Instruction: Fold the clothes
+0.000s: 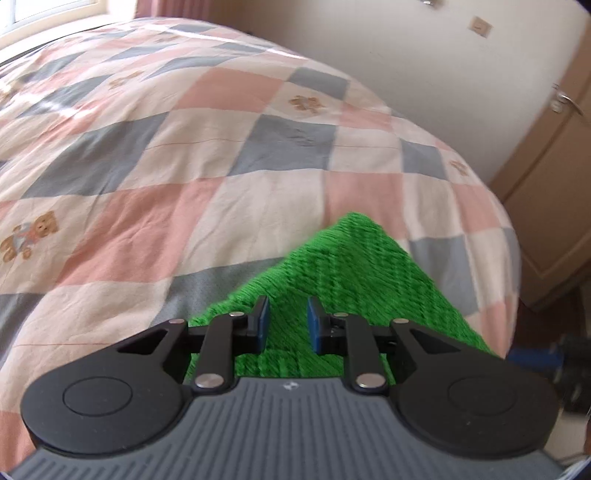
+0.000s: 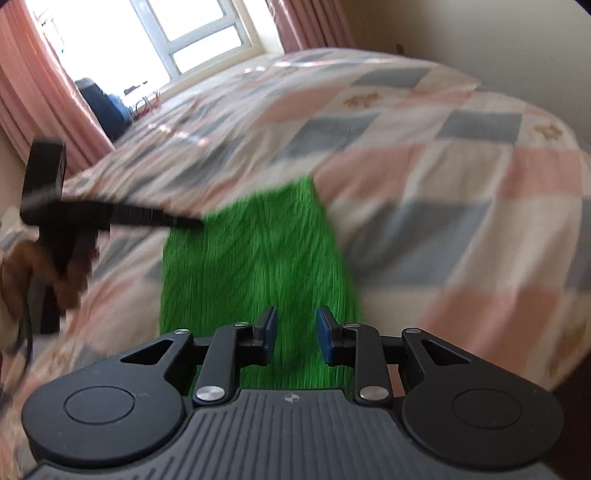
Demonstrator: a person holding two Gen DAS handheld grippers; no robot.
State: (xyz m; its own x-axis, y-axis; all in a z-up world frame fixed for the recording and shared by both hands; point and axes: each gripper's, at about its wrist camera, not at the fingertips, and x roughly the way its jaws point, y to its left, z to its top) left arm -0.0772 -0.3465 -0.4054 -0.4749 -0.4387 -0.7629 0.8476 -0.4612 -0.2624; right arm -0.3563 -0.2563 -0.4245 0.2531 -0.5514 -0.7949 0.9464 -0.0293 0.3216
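A bright green knitted cloth (image 1: pixel 343 273) lies on the checked bedspread near the bed's near edge. In the left wrist view my left gripper (image 1: pixel 286 306) hovers over its near part, jaws apart, with only cloth showing in the gap. In the right wrist view the same green cloth (image 2: pixel 258 266) stretches away as a long strip, blurred. My right gripper (image 2: pixel 295 319) is open above its near end. The left gripper (image 2: pixel 184 222) reaches in from the left, held by a hand (image 2: pixel 55 273), its tip at the cloth's far left edge.
The bedspread (image 1: pixel 184 155) has pink, grey and cream squares with small bear motifs. A wooden door (image 1: pixel 554 166) with a handle stands to the right. In the right wrist view a window (image 2: pixel 184 33) with pink curtains and a dark bag (image 2: pixel 105 107) lie beyond the bed.
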